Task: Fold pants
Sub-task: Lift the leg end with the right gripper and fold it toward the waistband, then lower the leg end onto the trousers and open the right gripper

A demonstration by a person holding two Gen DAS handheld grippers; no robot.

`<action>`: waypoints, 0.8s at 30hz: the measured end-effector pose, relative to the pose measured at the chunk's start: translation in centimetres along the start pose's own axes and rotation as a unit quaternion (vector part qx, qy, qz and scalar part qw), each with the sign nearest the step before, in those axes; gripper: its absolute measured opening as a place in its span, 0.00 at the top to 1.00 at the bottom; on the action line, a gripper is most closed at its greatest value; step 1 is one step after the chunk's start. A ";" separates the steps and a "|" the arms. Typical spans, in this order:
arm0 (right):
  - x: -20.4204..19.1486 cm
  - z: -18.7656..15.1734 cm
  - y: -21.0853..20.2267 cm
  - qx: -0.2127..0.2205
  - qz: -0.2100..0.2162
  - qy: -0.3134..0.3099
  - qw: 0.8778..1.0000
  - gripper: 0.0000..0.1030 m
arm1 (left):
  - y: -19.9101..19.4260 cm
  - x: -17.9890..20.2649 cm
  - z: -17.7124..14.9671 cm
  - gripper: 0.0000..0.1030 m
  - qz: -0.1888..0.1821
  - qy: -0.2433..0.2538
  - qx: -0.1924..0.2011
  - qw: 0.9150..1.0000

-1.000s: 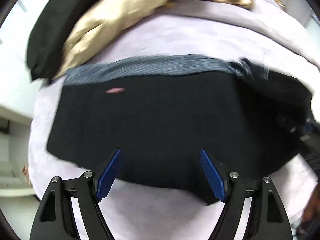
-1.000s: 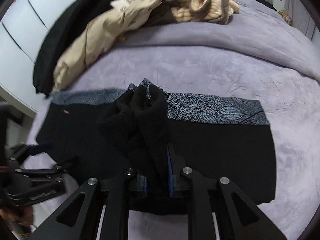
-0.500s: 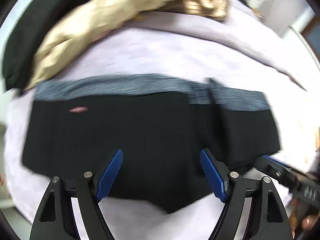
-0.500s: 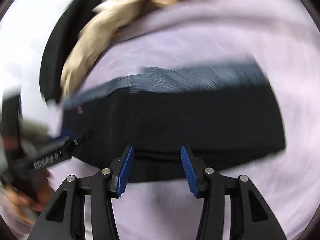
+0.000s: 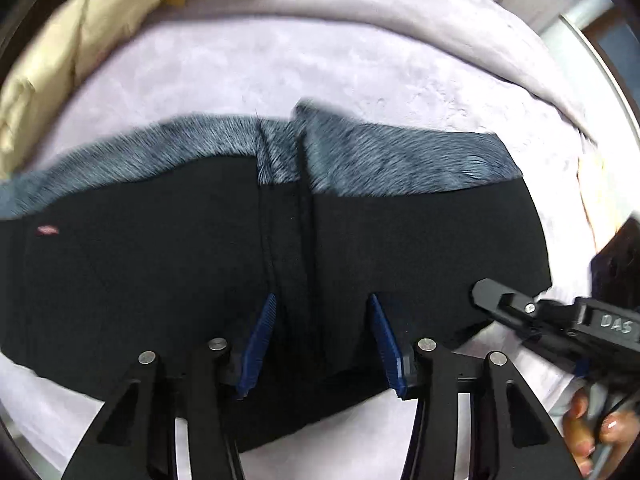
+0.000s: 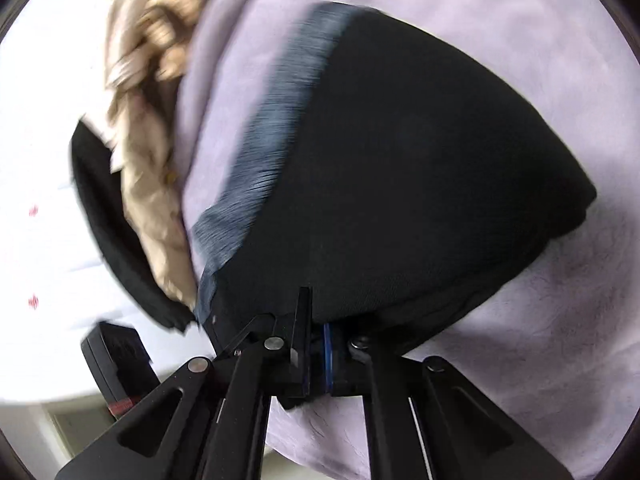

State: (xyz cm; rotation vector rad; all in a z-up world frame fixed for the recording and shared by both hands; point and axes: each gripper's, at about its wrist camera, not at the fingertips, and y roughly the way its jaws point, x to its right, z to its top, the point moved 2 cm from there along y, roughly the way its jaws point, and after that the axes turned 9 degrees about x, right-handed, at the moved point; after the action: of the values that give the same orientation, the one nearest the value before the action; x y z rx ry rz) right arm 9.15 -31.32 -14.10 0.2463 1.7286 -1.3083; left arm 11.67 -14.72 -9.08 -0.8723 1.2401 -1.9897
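Note:
The black pants with a grey patterned waistband lie folded flat on the lavender bedspread. My left gripper points down over their near edge. Its jaws are closing, and a raised seam of black cloth runs between the blue pads, which stand clear of it. My right gripper comes in from the right onto the pants' near right corner, held by a hand. In the right wrist view that gripper is shut at the edge of the pants; pinched cloth does not show.
A beige jacket and a black garment are heaped at the far left of the bed. A black box sits off the bed's edge. Bare bedspread lies beyond and beside the pants.
The right gripper let go of the bunched black cloth, opened, rolled over and shut at the pants' near edge. The left gripper slid right along the pants and its jaws narrowed.

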 end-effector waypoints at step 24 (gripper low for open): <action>-0.6 10.8 -0.6 0.036 -0.094 -0.150 0.984 0.68 | 2.7 4.4 4.4 0.26 0.112 0.076 0.047 0.990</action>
State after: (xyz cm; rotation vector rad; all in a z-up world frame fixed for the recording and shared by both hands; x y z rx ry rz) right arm 14.97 -40.39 -13.34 -0.0738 1.4782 -1.4631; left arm 13.01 -21.33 -9.18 -0.5183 1.2563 -1.9425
